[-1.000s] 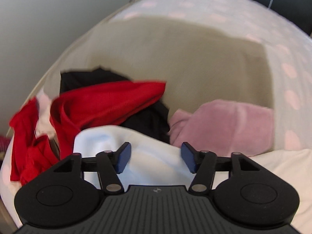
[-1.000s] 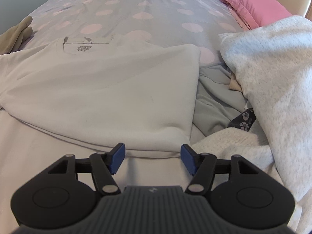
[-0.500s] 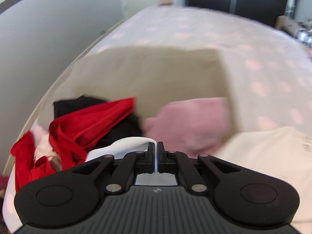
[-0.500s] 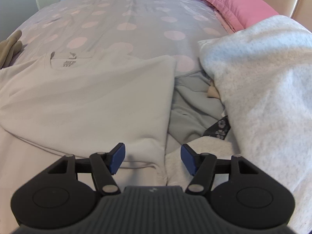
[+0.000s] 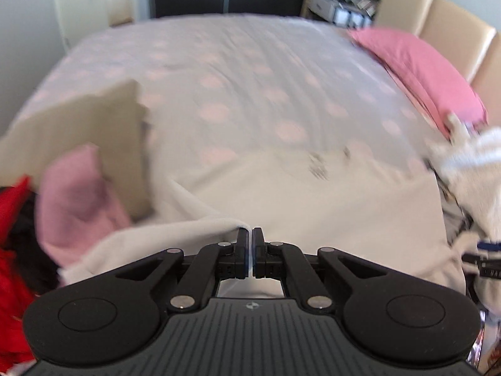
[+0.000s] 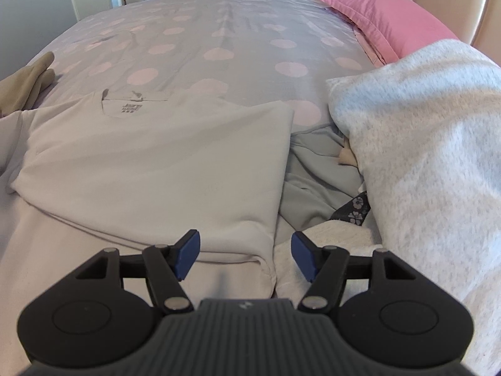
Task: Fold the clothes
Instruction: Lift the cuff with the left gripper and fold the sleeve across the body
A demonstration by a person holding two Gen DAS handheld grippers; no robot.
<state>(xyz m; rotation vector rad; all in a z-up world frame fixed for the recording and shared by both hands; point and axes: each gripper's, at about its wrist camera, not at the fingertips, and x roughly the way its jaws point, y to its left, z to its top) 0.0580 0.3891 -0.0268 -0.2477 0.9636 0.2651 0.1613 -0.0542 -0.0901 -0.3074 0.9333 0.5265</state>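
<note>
the left gripper [image 5: 251, 235] is clenched tight on a fold of the white shirt [image 5: 328, 206]. the rest of the shirt lies flat on the bed [image 5: 238, 72], ahead of this gripper and to its right. a pink cloth [image 5: 75, 194] and a red cloth [image 5: 12, 194] sit to its left. the right gripper [image 6: 245, 249] is released, with nothing held. the shirt's bottom corner [image 6: 250, 235] lies just ahead of it. a grey sweater [image 6: 422, 144] is heaped to its right.

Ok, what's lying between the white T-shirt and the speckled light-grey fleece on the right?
In the right wrist view, a rumpled pale grey garment fills the gap between the white T-shirt and the speckled fleece, with dark floral fabric peeking out.
</note>
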